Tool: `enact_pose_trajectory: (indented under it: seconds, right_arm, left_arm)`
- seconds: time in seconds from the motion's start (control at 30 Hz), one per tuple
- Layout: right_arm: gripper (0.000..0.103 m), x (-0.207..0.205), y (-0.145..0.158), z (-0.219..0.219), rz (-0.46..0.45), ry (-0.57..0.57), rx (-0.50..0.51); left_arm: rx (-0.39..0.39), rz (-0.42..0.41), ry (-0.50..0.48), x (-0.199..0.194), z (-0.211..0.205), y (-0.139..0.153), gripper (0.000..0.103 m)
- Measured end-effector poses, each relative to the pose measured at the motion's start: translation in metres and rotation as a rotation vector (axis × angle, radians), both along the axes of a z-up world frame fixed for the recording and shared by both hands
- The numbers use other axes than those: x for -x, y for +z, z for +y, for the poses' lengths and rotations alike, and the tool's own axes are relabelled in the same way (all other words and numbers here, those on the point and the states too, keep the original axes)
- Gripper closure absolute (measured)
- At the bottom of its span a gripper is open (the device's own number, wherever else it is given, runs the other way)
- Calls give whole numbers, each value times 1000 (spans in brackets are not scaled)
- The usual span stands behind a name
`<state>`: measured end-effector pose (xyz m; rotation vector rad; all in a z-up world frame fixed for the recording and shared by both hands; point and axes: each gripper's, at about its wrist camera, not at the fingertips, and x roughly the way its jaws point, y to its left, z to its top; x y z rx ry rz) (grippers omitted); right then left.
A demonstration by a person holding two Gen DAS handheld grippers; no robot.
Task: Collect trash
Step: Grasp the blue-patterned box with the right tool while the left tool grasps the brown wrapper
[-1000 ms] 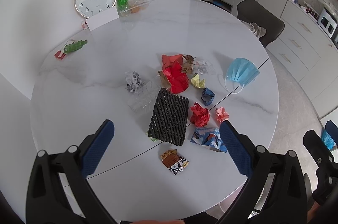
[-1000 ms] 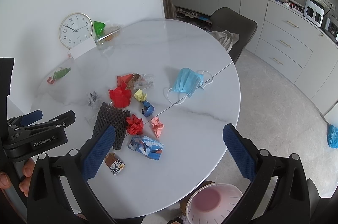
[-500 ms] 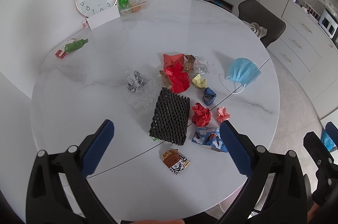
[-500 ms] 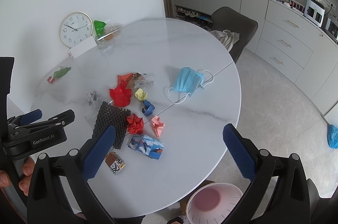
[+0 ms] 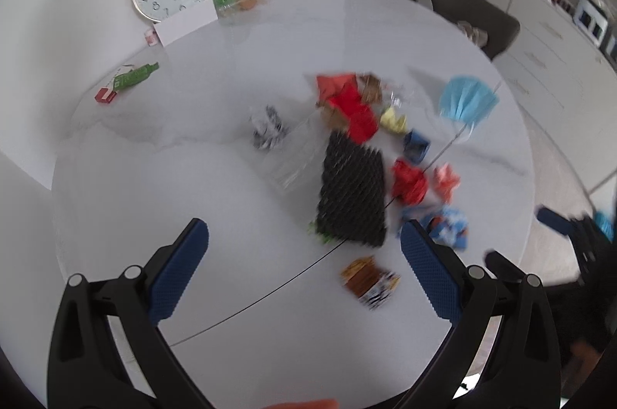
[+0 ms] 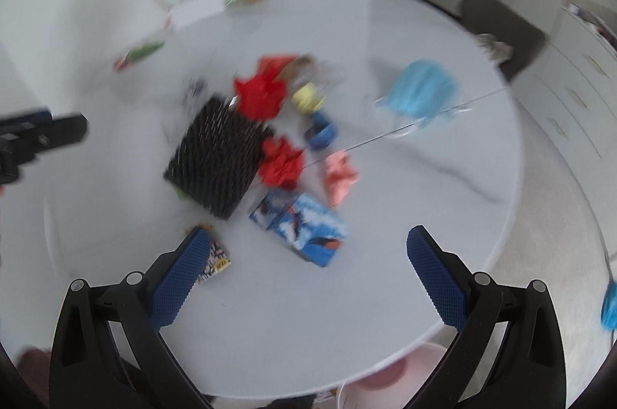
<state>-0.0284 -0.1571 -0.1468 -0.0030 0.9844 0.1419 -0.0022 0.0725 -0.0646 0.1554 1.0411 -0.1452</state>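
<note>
Trash (image 6: 277, 154) looms closer now; both grippers advanced w/ fingers (image 6: 181, 278) spread.

Foam net (image 5: 353, 193) lies mid-table (image 5: 193, 177), face mask (image 5: 464, 98) to its right.

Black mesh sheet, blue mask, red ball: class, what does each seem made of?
Black mesh sheet: likely foam netting, matte, with an open diamond lattice.
Blue mask: probably non-woven fabric, pleated, with thin loops.
Red ball: seemingly crumpled paper, with sharp creases.
</note>
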Motion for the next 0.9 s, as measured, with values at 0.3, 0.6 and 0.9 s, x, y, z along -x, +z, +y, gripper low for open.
enact_pose_trajectory:
  seconds: [0.3, 0.6, 0.9]
  right_arm:
    - [19, -43, -65, 24, 81, 362, 161]
    - [48, -57, -85, 23, 176, 488, 182]
    - [49, -18, -40, -16, 112, 343, 77]
  left_arm:
    - [-37, 57, -212, 9, 4, -47, 8]
    - [15, 135, -238, 15, -13, -85, 8]
    - [47, 206, -124, 14, -46, -120, 8]
